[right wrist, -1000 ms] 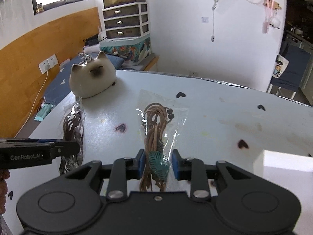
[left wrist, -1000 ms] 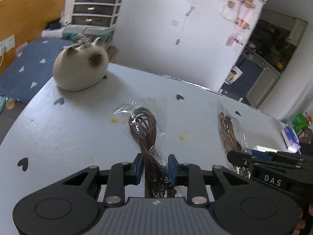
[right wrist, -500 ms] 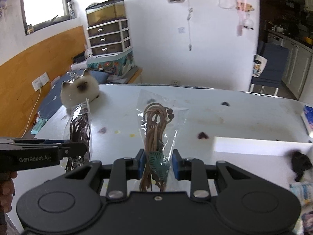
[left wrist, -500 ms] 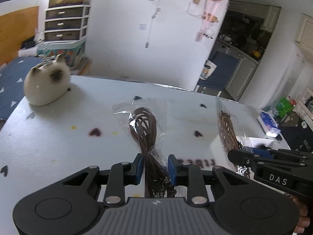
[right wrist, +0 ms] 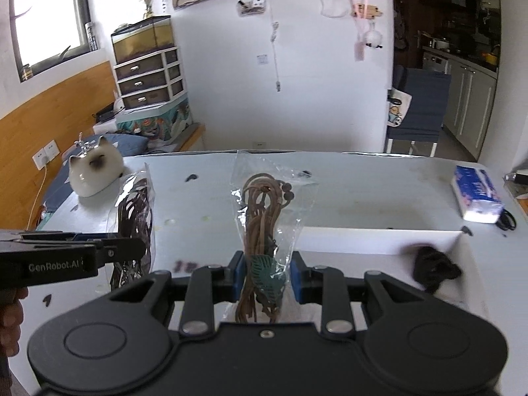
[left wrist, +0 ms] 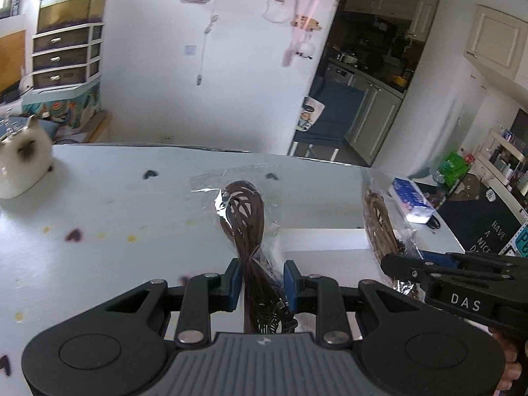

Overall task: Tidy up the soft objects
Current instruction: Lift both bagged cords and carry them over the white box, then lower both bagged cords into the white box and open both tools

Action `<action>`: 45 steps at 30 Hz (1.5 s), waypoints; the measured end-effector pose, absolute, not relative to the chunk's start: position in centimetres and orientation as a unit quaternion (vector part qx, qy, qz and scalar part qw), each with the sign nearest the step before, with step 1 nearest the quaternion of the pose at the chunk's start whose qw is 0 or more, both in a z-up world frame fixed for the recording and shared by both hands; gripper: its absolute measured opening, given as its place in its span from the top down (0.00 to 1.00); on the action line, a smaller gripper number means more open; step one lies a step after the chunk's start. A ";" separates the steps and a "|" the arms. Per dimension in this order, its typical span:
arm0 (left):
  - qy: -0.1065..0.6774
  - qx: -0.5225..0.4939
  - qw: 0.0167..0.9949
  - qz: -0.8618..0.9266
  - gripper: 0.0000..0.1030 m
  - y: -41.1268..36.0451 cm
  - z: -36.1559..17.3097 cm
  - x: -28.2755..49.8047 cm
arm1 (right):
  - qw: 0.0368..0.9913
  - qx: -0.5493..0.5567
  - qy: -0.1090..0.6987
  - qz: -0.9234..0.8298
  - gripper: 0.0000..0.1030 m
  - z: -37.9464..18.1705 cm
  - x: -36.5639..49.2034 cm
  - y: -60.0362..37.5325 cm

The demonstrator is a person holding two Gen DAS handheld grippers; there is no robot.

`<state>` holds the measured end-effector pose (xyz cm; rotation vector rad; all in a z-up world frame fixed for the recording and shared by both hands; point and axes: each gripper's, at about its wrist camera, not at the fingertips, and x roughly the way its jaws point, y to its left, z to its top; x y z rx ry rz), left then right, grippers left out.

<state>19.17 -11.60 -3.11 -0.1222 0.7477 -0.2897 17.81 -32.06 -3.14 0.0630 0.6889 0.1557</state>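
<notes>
A white table [right wrist: 363,184] is seen bearing a blue tissue pack [right wrist: 477,194] near its right edge, with a drawer unit [right wrist: 148,79], a fish tank [right wrist: 143,38] upon it, and a blue chair [right wrist: 420,105] behind.

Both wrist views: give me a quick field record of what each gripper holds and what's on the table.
left gripper: shut on dark brown cord bag
right gripper: shut on tan cord bag
white box: on table, black item inside
cat plush: far left of table
tissue pack: table's right edge
</notes>
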 end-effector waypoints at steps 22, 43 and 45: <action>0.437 -0.024 0.871 -0.223 0.72 -24.5 -7.9 25.2 | 0.919 0.054 0.389 0.047 0.71 -7.3 21.3 -42.4; 0.518 -0.019 0.827 -0.217 0.34 -26.1 -13.4 30.3 | 0.886 0.052 0.460 0.023 0.42 -12.2 25.8 -42.7; 0.519 -0.022 0.828 -0.213 0.28 -25.8 -13.4 30.2 | 0.885 0.061 0.461 0.016 0.37 -12.1 25.6 -43.1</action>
